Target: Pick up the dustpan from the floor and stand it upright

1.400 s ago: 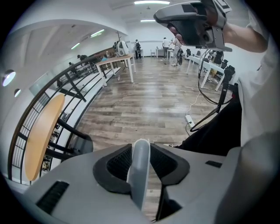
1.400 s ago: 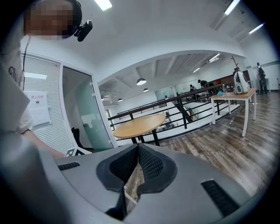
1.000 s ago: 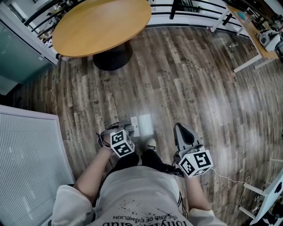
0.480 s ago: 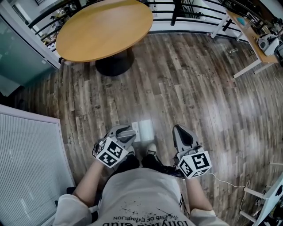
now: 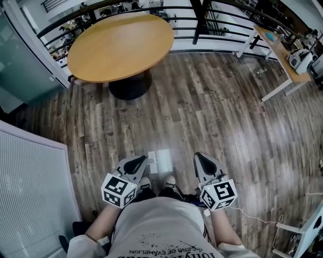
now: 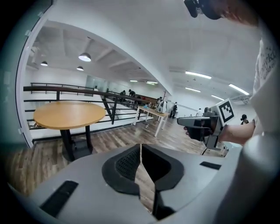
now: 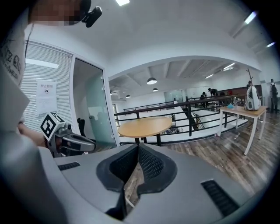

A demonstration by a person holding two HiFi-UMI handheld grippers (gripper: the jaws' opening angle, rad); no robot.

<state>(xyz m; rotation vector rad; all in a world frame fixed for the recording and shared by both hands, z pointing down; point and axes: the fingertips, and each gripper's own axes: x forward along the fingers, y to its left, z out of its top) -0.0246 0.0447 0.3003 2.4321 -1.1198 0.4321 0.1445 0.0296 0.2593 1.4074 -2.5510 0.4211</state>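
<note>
- Pale grey and box-shaped, what looked like the dustpan (image 5: 163,160) sat on the floor (image 5: 217,111) at 6 o'clock in the head view. It lay between the two gripper tips and touched neither. It was too small there to tell pan from handle, and neither gripper view showed it.
- The left gripper (image 5: 140,160) had just been closing. Its black ribbed pads (image 6: 124,164) met with nothing between them, only a slit of floor showing through.
- The right gripper (image 5: 199,158) was likewise pressed together and empty.
- The person's printed shirt (image 5: 161,229) covered the upper arms and hid most of both shoes (image 5: 170,180).
- The floor was worn, streaky wood plank.
- A round wooden table (image 5: 121,46) on a black pedestal (image 5: 130,84) stood at 11 o'clock. Black railing (image 5: 222,9) ran at 12, a white-legged desk (image 5: 280,48) stood at 2, and a ribbed white panel (image 5: 30,186) lay at 8.
</note>
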